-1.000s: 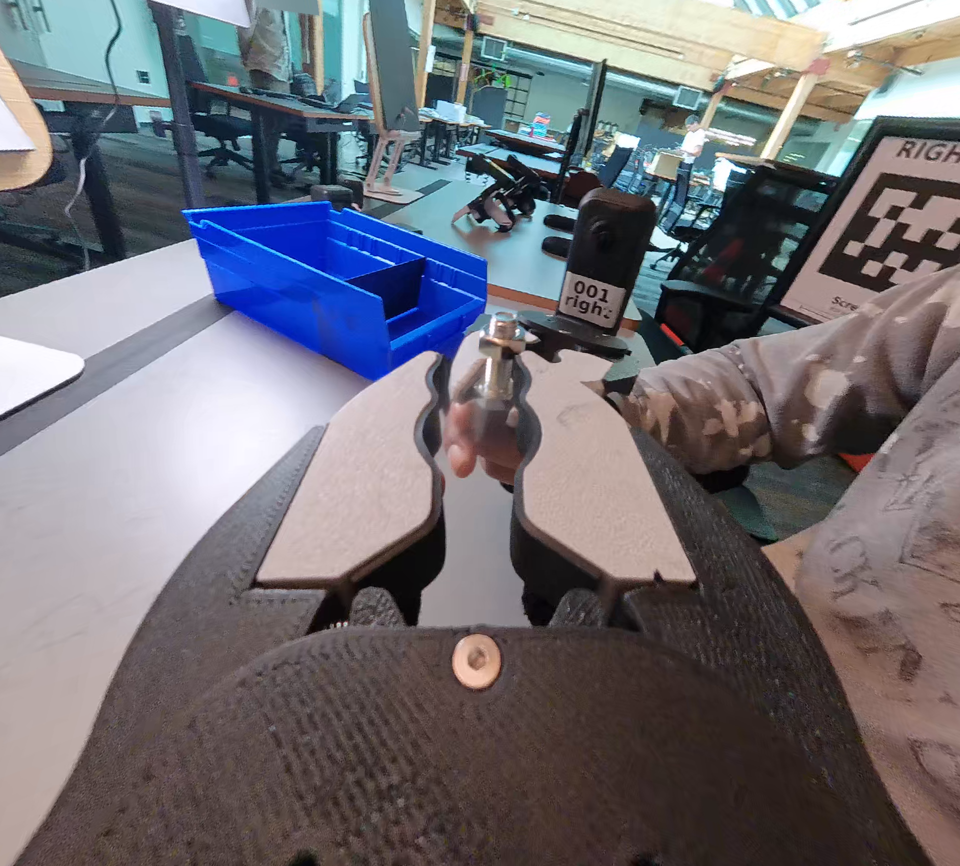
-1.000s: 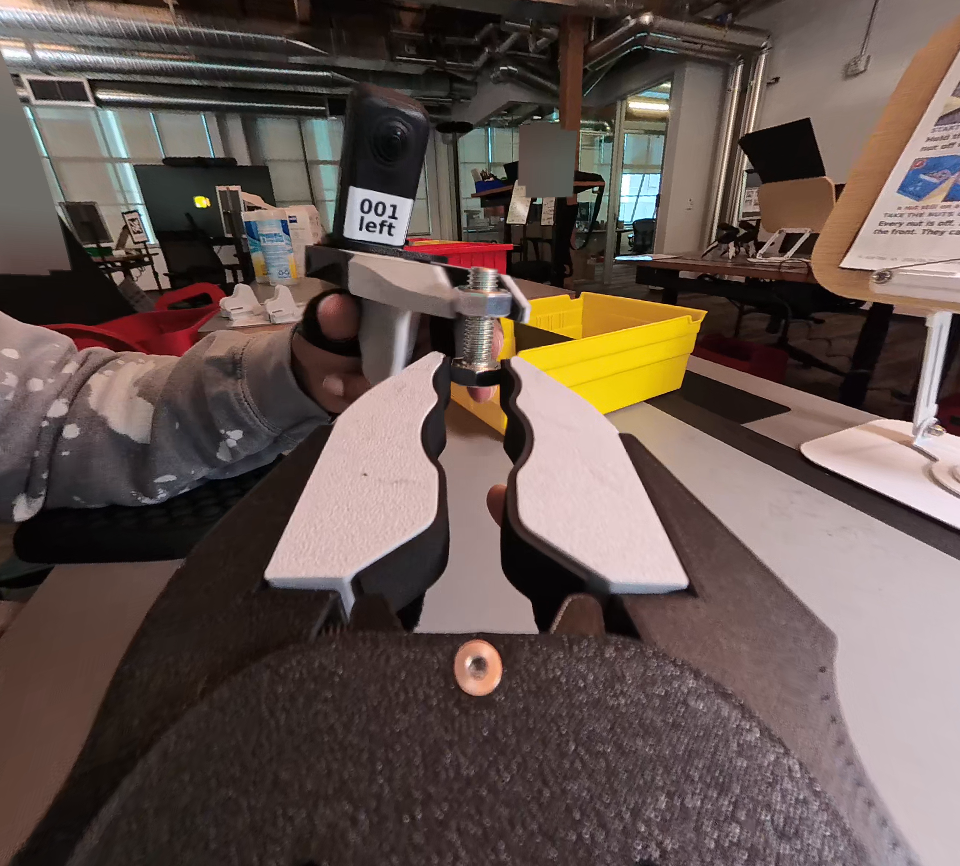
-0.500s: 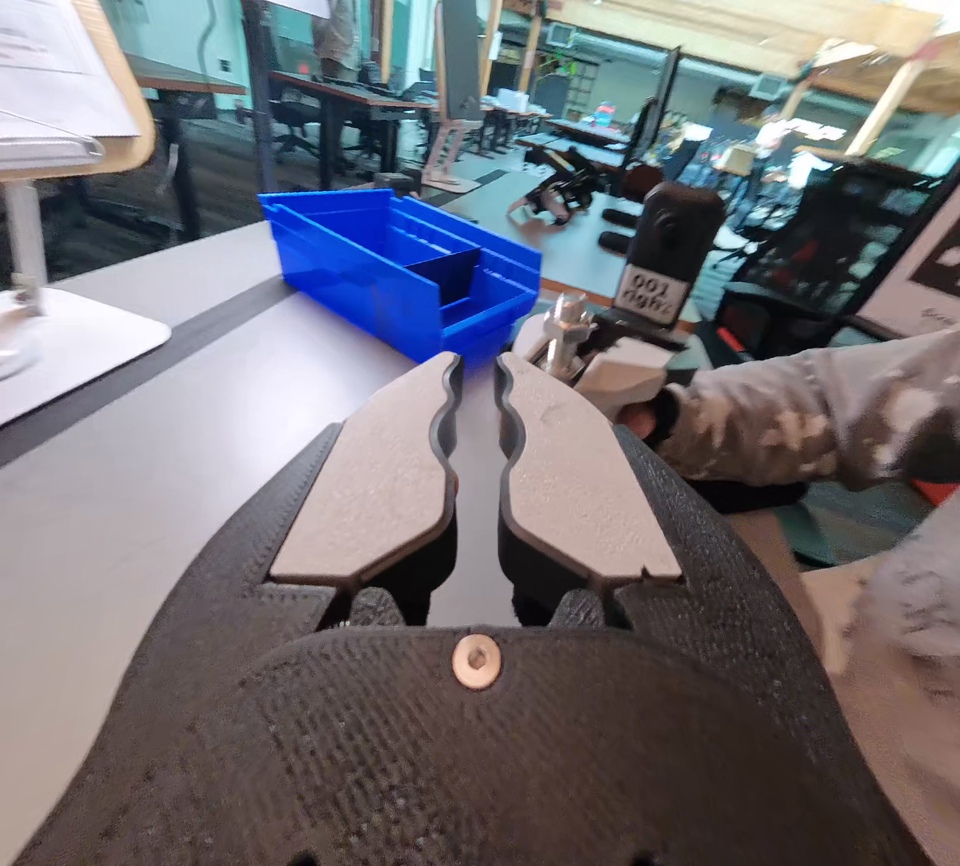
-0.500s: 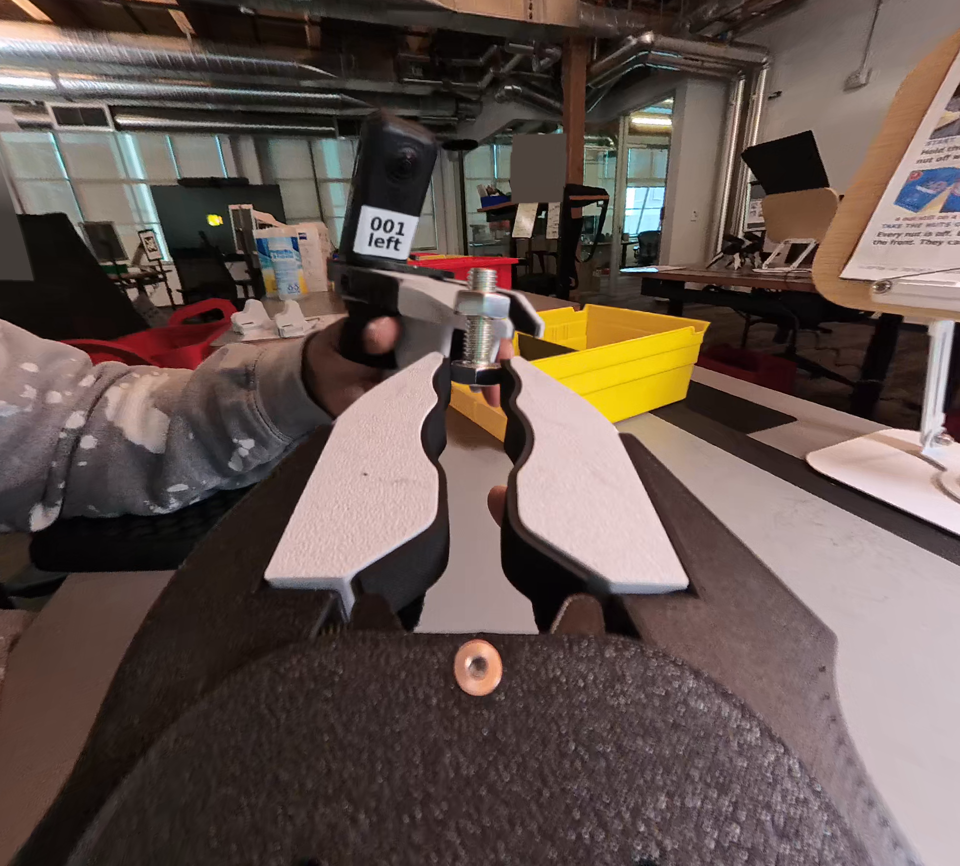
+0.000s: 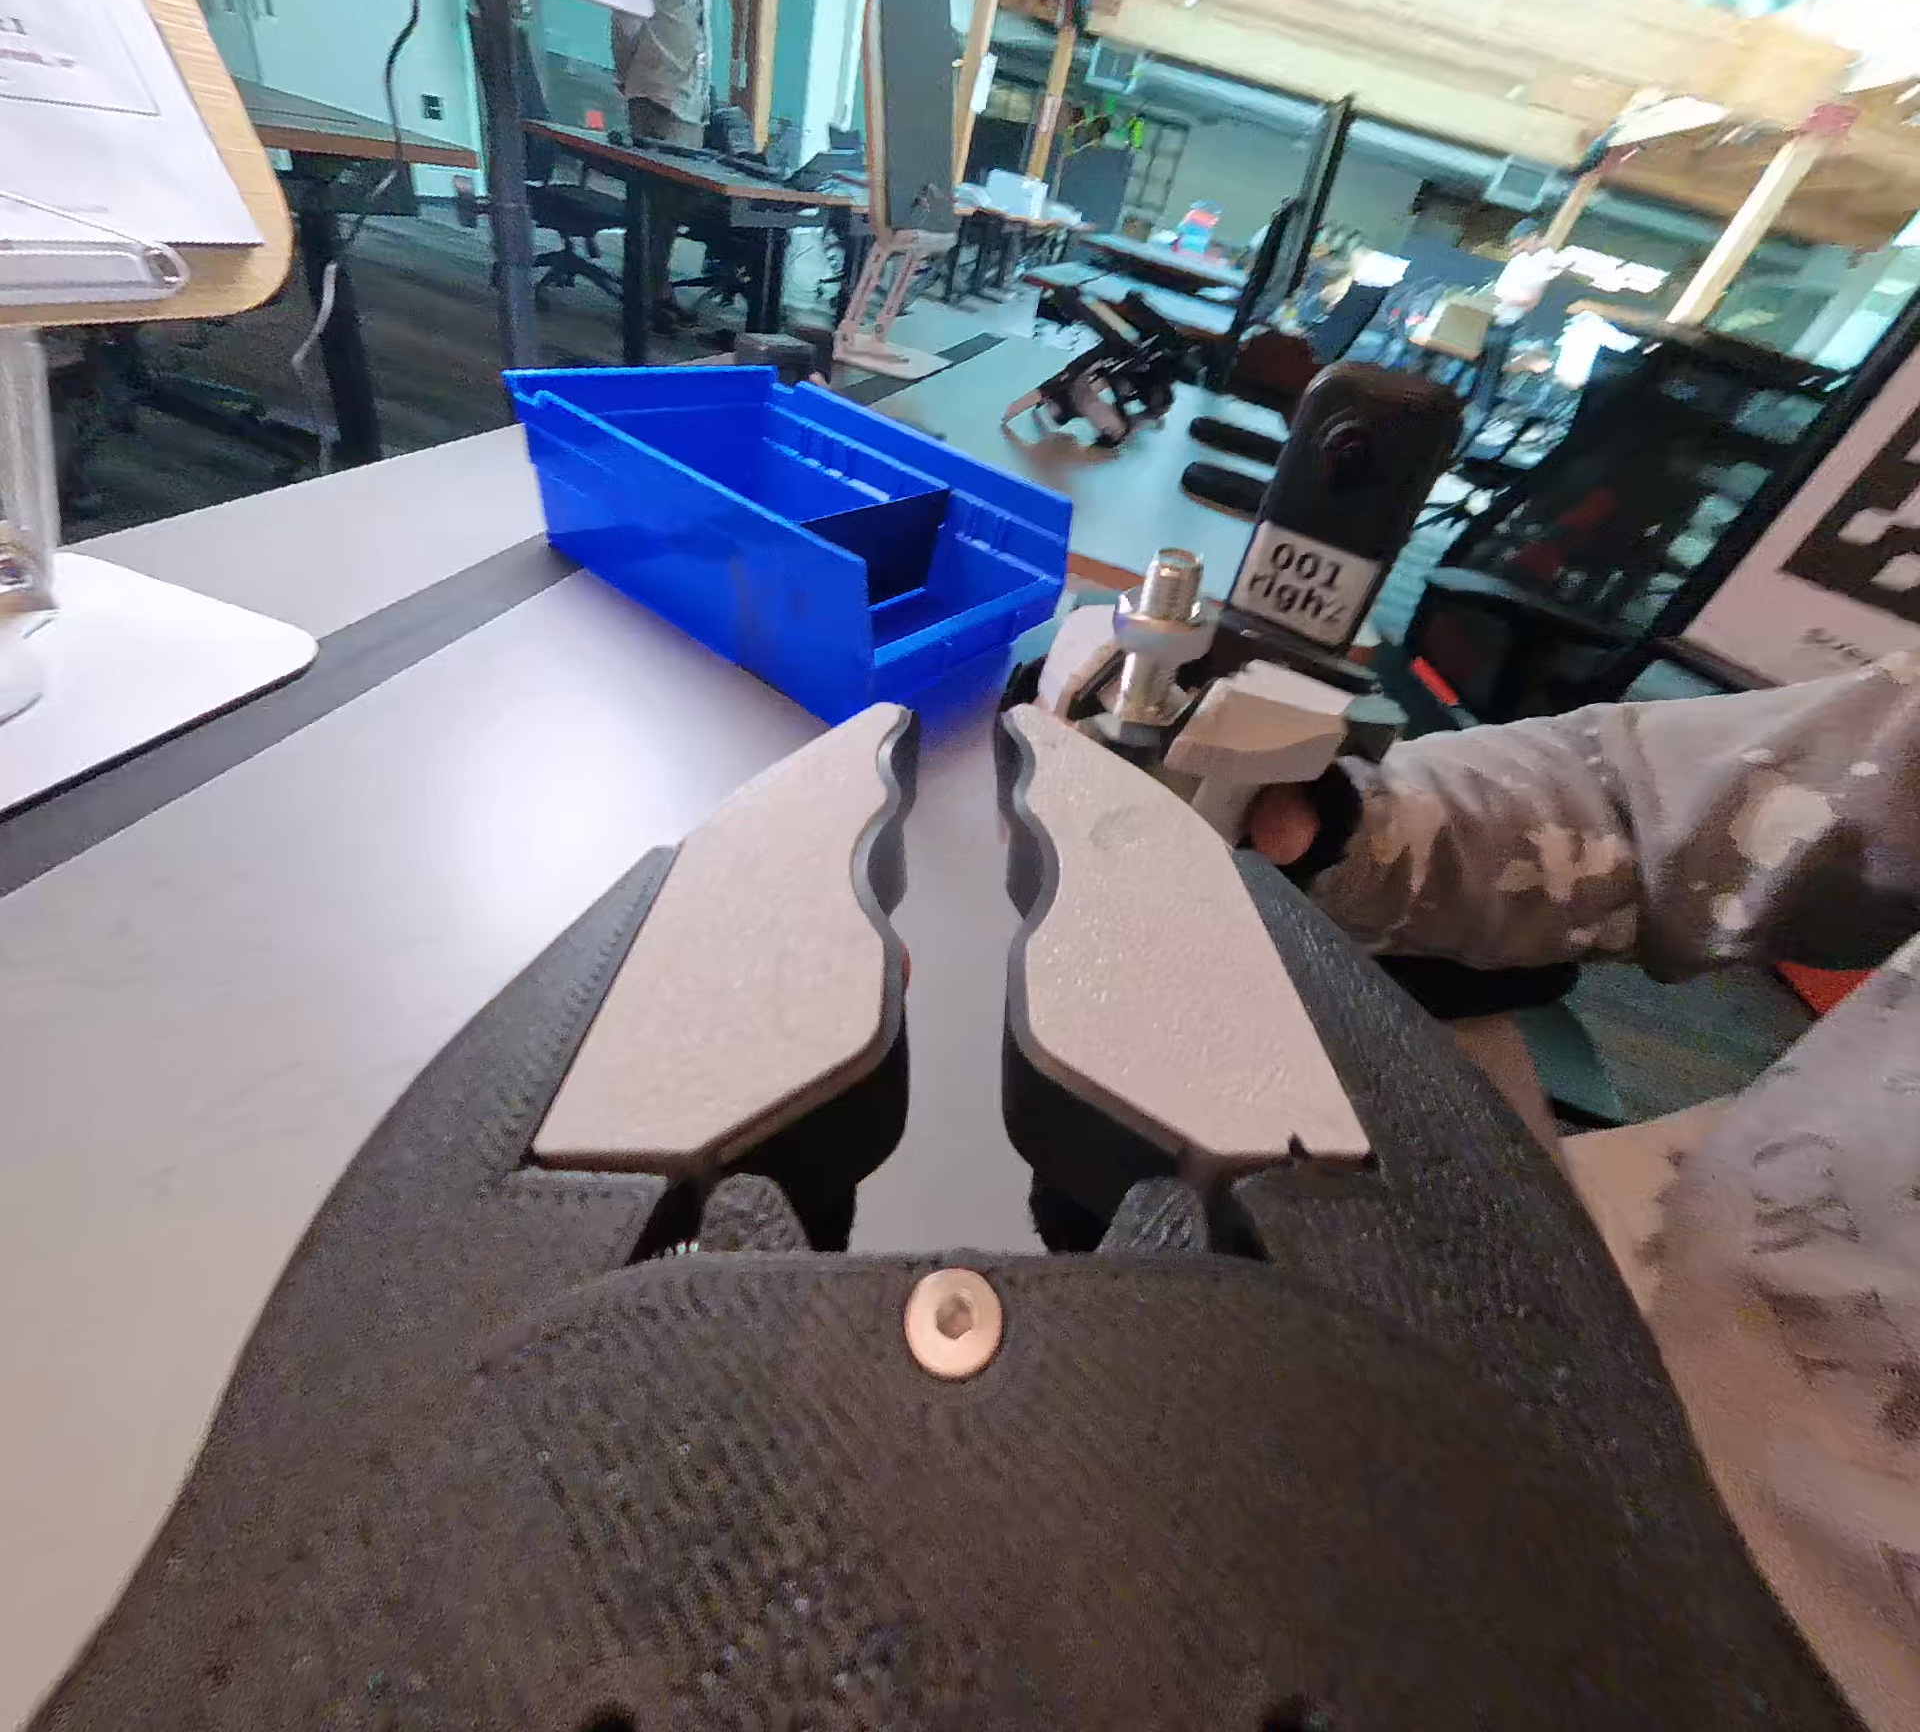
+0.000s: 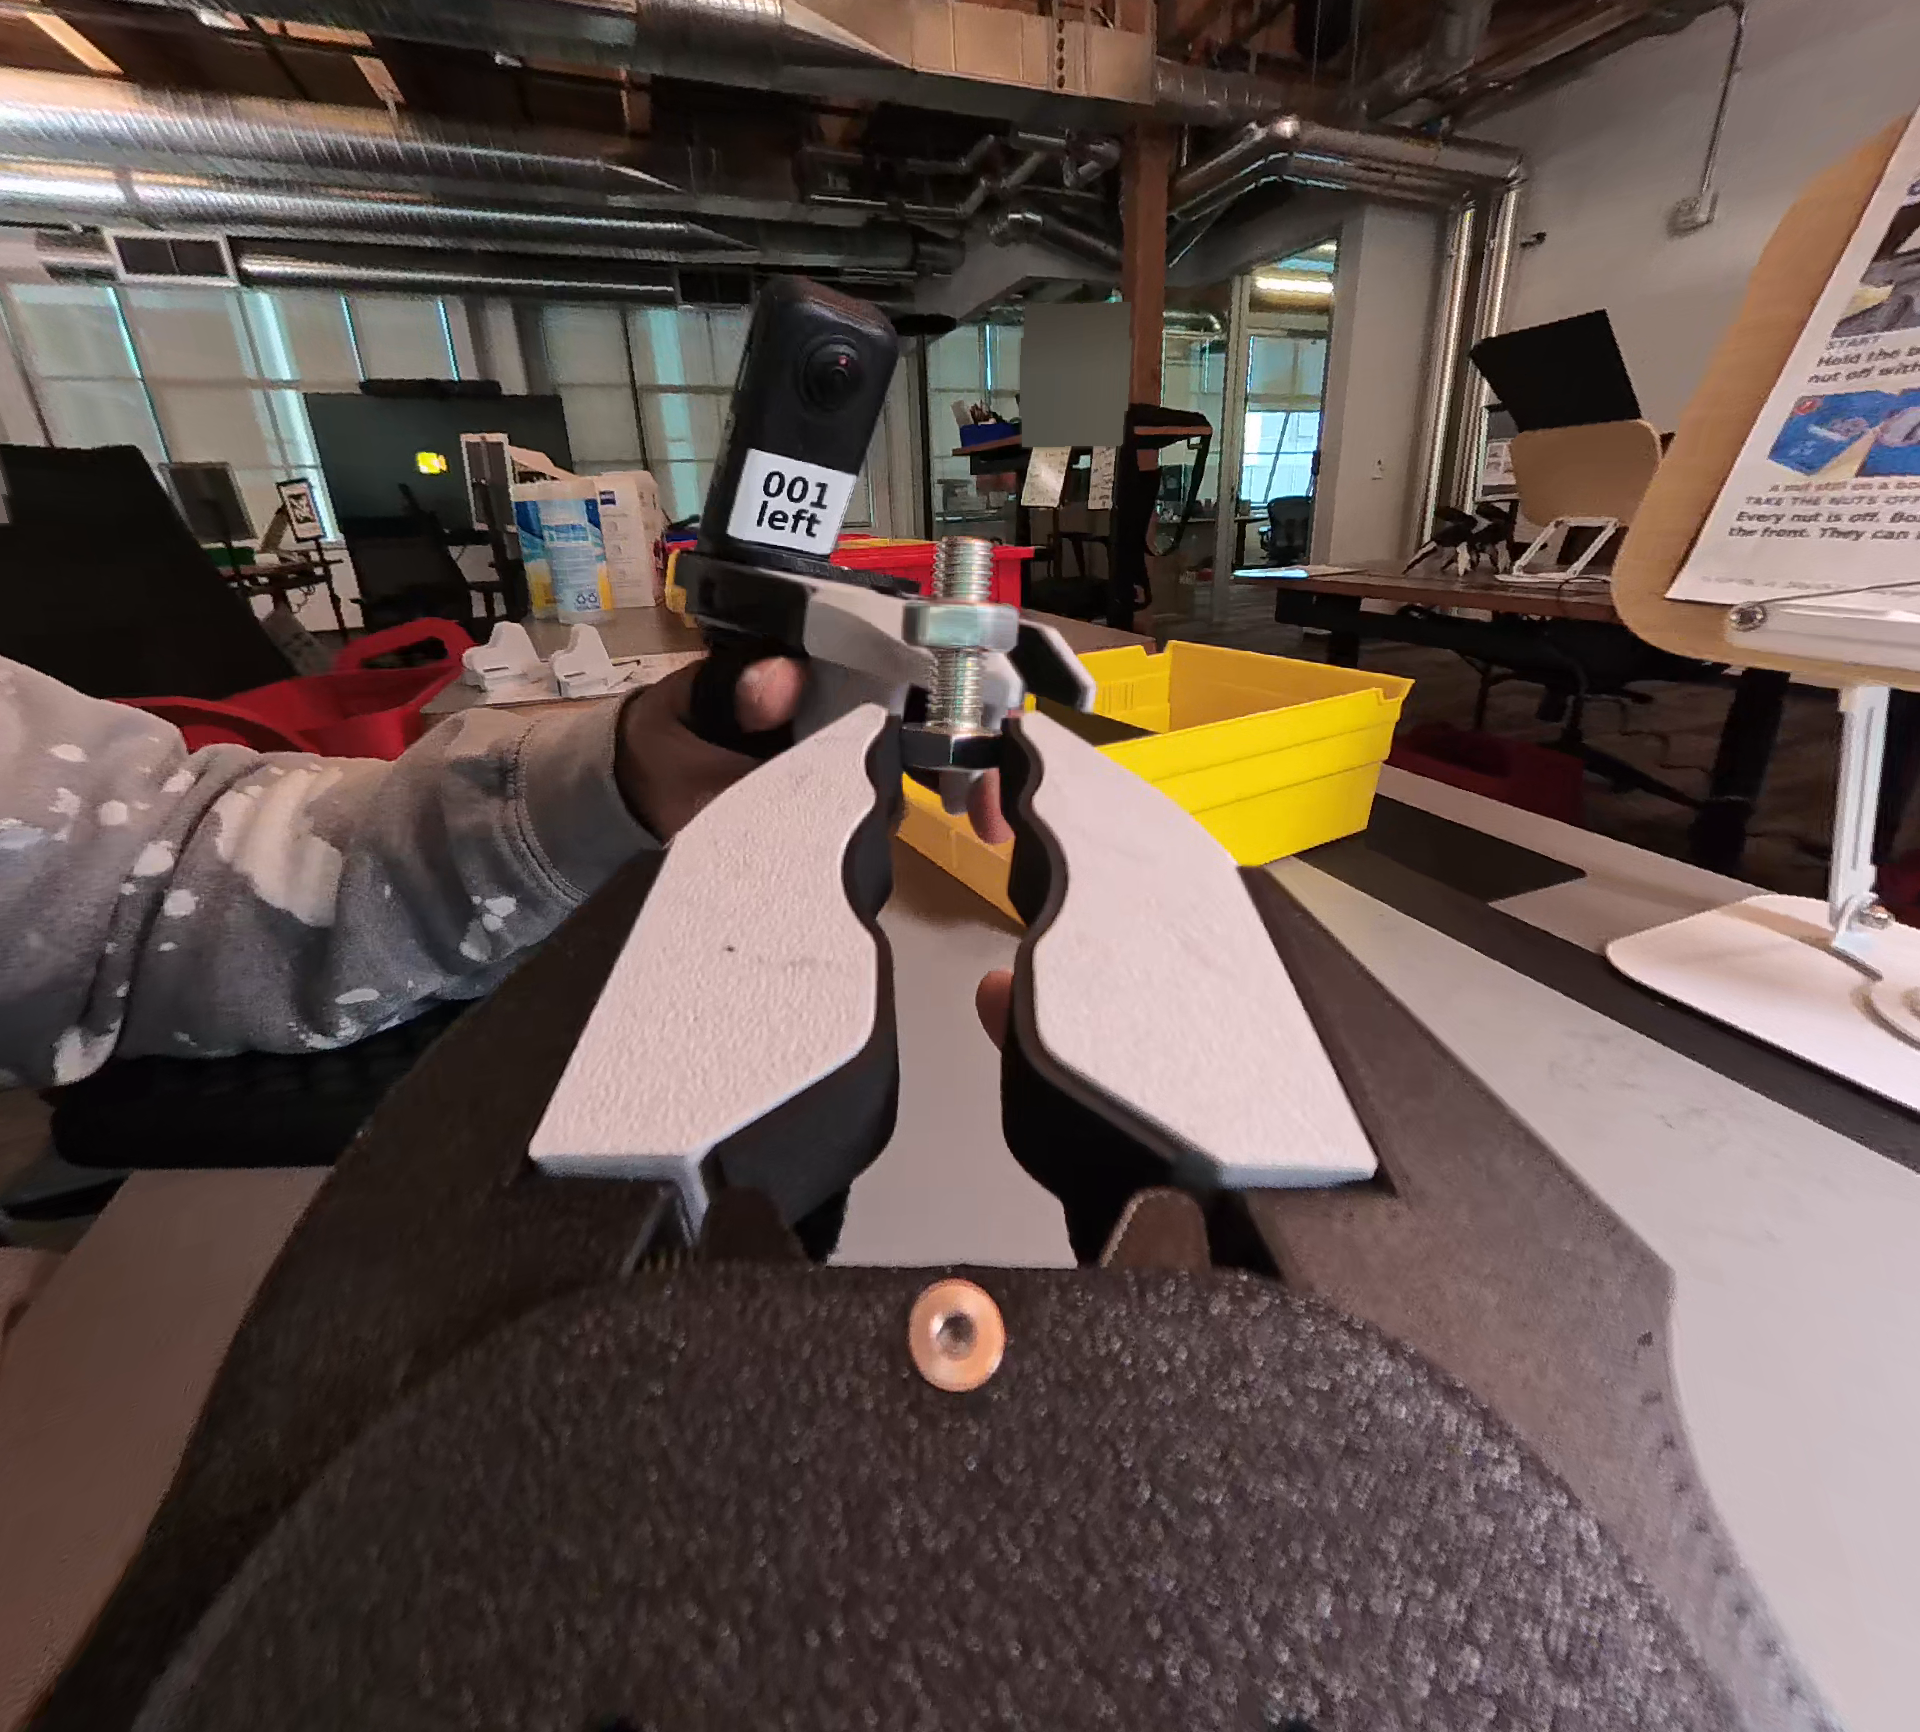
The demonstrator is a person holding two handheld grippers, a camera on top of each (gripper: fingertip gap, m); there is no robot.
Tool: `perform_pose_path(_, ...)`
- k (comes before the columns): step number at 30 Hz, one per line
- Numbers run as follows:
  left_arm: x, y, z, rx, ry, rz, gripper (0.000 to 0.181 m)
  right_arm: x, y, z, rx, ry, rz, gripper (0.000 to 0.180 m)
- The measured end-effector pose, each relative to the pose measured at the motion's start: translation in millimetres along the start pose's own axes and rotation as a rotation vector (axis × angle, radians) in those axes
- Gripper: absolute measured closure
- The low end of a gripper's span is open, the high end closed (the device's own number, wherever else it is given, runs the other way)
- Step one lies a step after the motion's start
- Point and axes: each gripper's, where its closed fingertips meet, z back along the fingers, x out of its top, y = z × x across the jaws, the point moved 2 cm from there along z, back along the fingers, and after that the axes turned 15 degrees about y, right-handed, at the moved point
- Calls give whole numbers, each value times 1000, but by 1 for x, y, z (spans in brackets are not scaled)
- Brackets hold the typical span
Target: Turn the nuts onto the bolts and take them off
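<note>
My right gripper (image 6: 954, 747) is shut on the head of a steel bolt (image 6: 961, 685) and holds it upright above the grey table. A hex nut (image 6: 958, 628) sits partway up its thread. My left gripper (image 5: 954, 726) is empty, its jaws almost together with a narrow gap. It stands just left of the bolt (image 5: 1179, 570) and the nut (image 5: 1153, 622), apart from both. In the right wrist view the left gripper's fingers (image 6: 847, 633) show level with the nut, right behind it. The right gripper (image 5: 1148, 716) is partly hidden behind my left finger.
A blue bin (image 5: 727, 529) with a black divider stands on the table (image 5: 312, 955) beyond my left gripper. A yellow bin (image 6: 1247, 747) stands beyond the bolt. A white-based sheet stand (image 6: 1766, 986) is at the table's far side. A person's sleeves reach in from the side. Both grippers' tips are close together, under 4 cm apart.
My left gripper has let go of the nut, moved left off the bolt, and its jaws have come closer together. My right gripper still holds the bolt.
</note>
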Motion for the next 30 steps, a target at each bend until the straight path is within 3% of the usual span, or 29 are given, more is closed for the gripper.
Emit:
perform_pose_path(6,8,-31,-4,-146,-33,-27,156,-6,-1,-3,-20,23,-3,161)
perform_pose_path(9,7,-26,-5,-108,-22,-41,157,-3,1,-3,-12,9,-8,161)
perform_pose_path(10,6,-16,-3,-54,-15,-11,170,-1,3,-1,10,-12,-10,162)
perform_pose_path(12,3,-2,1,14,-5,-11,168,4,6,1,25,-28,-8,162)
perform_pose_path(19,8,-36,-4,-156,-19,-62,155,-2,2,-2,-4,0,-8,161)
perform_pose_path(23,5,-29,-5,-122,-4,-60,155,-1,4,-2,1,-6,-6,161)
perform_pose_path(25,5,-10,-1,-44,-15,-11,166,2,5,1,28,-23,-14,162)
perform_pose_path(30,7,-18,1,-111,-27,-20,159,-1,4,-1,13,-8,-10,162)
